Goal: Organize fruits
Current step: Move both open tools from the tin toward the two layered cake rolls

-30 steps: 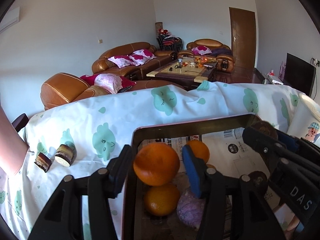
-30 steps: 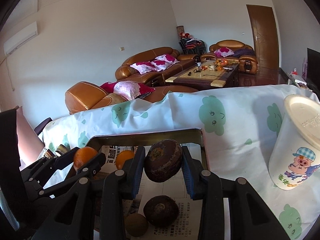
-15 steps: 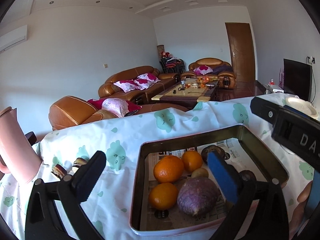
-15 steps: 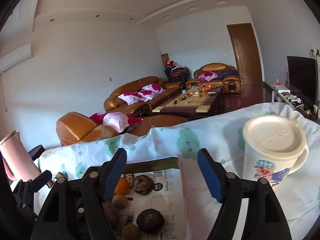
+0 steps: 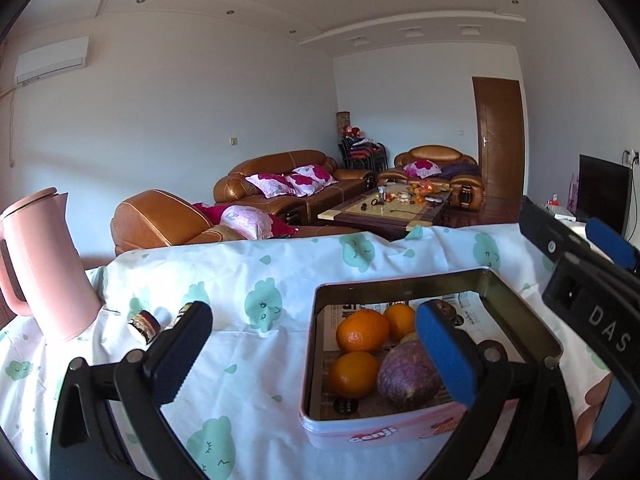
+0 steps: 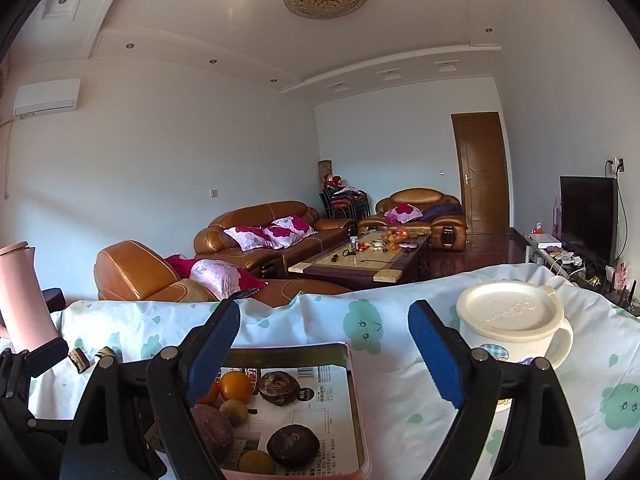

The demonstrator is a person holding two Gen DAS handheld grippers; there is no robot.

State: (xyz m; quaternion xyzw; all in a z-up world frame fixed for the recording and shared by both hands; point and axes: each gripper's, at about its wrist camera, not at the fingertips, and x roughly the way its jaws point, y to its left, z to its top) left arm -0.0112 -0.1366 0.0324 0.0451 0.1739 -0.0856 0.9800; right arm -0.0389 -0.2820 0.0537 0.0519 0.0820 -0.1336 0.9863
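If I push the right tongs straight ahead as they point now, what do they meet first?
Probably nothing on the table: the right tongs are open and aim over the tin's far rim toward the tablecloth's far edge; depth is unclear.

Pink tin (image 5: 384, 434), paper-lined: three oranges (image 5: 362, 336), purple tuber (image 5: 408, 374), brown fruits (image 6: 294, 446) inside.

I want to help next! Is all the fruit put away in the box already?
Nearly, it seems. The oranges, a purple fruit and brown fruits lie in the tin box. Nothing is in hand: the left hand-held gripper and the right hand-held gripper are open and empty. No loose fruit shows on the tablecloth.
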